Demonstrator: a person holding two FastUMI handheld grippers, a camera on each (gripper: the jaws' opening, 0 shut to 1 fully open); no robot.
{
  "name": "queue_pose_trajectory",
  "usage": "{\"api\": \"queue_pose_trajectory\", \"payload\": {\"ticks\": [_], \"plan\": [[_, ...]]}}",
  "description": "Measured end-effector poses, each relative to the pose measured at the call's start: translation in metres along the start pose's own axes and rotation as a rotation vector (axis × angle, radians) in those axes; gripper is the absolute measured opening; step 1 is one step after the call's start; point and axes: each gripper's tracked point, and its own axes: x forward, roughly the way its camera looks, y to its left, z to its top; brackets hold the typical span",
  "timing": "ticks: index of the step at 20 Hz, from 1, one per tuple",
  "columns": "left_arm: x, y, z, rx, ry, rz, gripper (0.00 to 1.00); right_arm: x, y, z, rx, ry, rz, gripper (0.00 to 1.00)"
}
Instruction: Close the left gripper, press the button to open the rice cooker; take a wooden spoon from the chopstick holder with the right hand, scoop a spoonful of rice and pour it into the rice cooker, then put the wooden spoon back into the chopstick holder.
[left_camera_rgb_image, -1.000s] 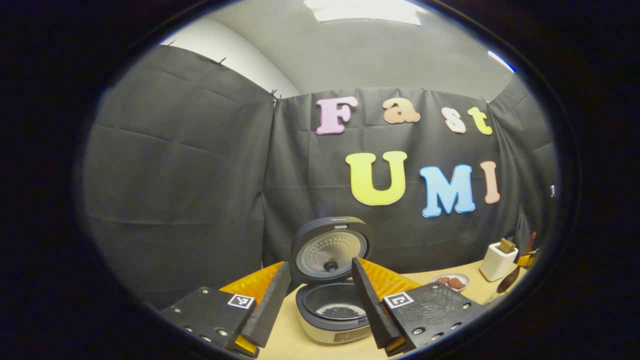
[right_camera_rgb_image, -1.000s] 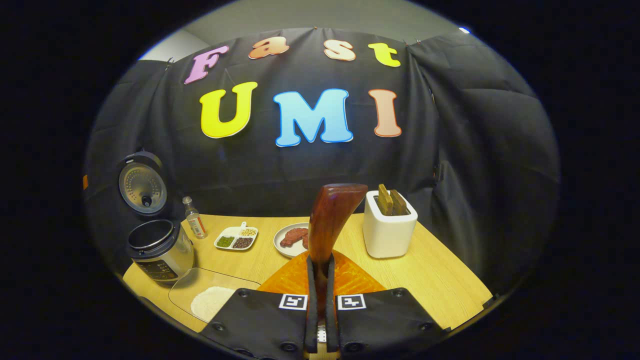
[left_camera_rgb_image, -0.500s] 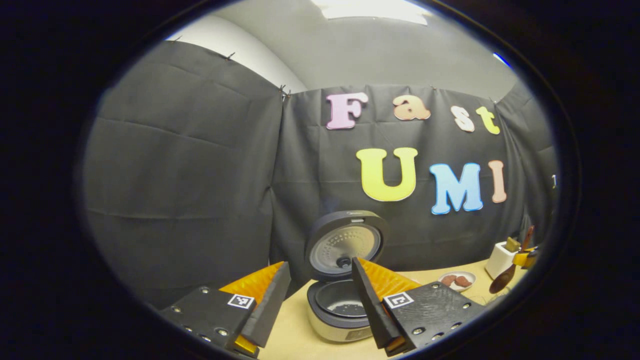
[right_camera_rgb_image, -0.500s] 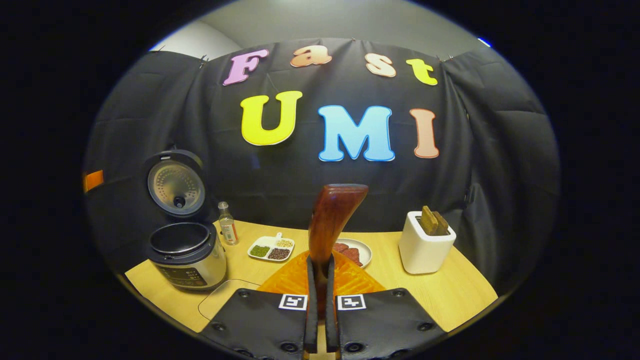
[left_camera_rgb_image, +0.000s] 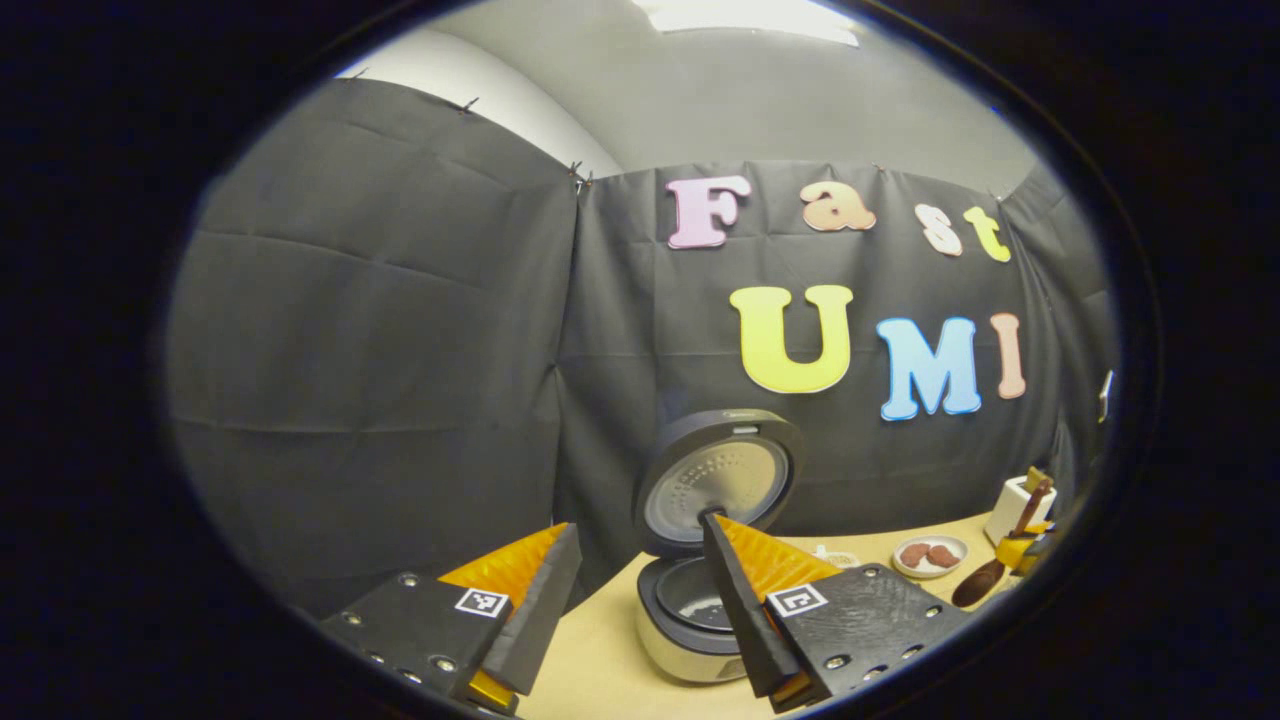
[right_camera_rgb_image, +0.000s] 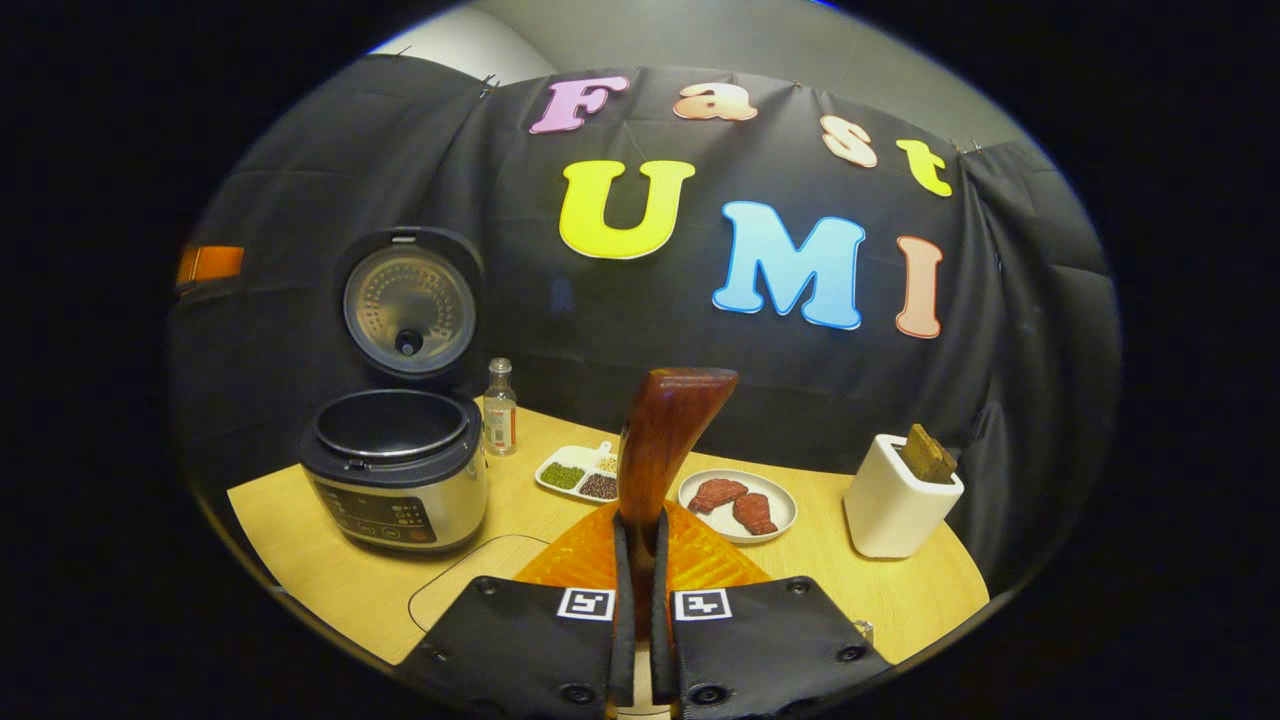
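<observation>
In the left gripper view, the left gripper (left_camera_rgb_image: 632, 590) hangs with its jaws spread and nothing between them. Just beyond and between the jaws stands the round silver-and-black rice cooker (left_camera_rgb_image: 690, 625), lid up, with some white rice visible in the pot. Far right of the jaws, the right gripper (left_camera_rgb_image: 1030, 545) carries the dark brown wooden spoon (left_camera_rgb_image: 985, 575), near the white square chopstick holder (left_camera_rgb_image: 1020, 505).

In the right gripper view, the right gripper's jaws are pinching the spoon's handle, which rises straight ahead of them. The cooker sits ahead to the left on the light wooden tabletop (right_camera_rgb_image: 320, 565); the holder stands ahead to the right, apart from the spoon. Judging by this, the returning step is in hand: next, carry the spoon over the holder's mouth, lower it in, then let go.
</observation>
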Motion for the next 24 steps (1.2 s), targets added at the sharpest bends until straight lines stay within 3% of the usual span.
{"api": "queue_pose_trajectory", "payload": {"ticks": [12, 15, 16, 18, 22, 24], "plan": [[0.008, 0.009, -0.008, 0.002, 0.016, 0.021, 0.77, 0.022, 0.036, -0.063, 0.052, 0.126, 0.054, 0.05], [0.007, 0.006, -0.008, 0.005, 0.015, 0.018, 0.77, 0.02, 0.041, -0.06, 0.052, 0.116, 0.071, 0.08], [0.006, 0.005, -0.009, 0.005, 0.014, 0.017, 0.77, 0.02, 0.045, -0.061, 0.066, 0.12, 0.085, 0.05], [0.006, 0.005, -0.008, 0.003, 0.015, 0.017, 0.77, 0.016, 0.054, -0.061, 0.105, 0.129, 0.106, 0.1], [0.004, 0.001, -0.007, 0.004, 0.011, 0.014, 0.77, 0.012, 0.065, -0.062, 0.236, 0.165, 0.151, 0.05], [0.003, -0.001, -0.006, 0.006, 0.009, 0.011, 0.77, 0.011, 0.066, -0.064, 0.316, 0.19, 0.168, 0.08]]}}
